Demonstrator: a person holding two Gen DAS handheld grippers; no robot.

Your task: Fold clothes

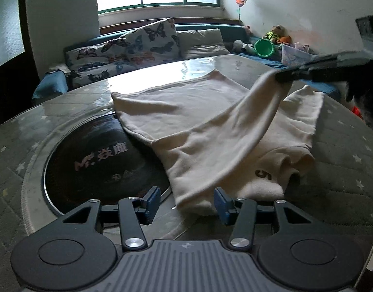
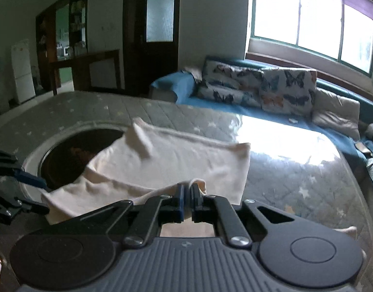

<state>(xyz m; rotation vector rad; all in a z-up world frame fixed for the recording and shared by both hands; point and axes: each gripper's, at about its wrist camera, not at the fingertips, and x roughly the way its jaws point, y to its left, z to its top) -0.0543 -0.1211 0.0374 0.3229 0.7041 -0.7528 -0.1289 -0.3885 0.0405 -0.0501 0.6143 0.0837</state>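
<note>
A cream sweatshirt lies spread on the glass-topped table, partly over a dark round inset. My left gripper is open, its blue pads on either side of the garment's near corner, low over the table. My right gripper is shut on a fold of the sweatshirt and lifts that edge off the table. The right gripper also shows in the left wrist view, holding the raised cloth at the upper right. The left gripper's fingers show at the left edge of the right wrist view.
The table has a grey star-print cover under glass and a dark round inset with lettering. A blue sofa with butterfly cushions stands behind it below a window. Toys and a green bucket sit at the back right.
</note>
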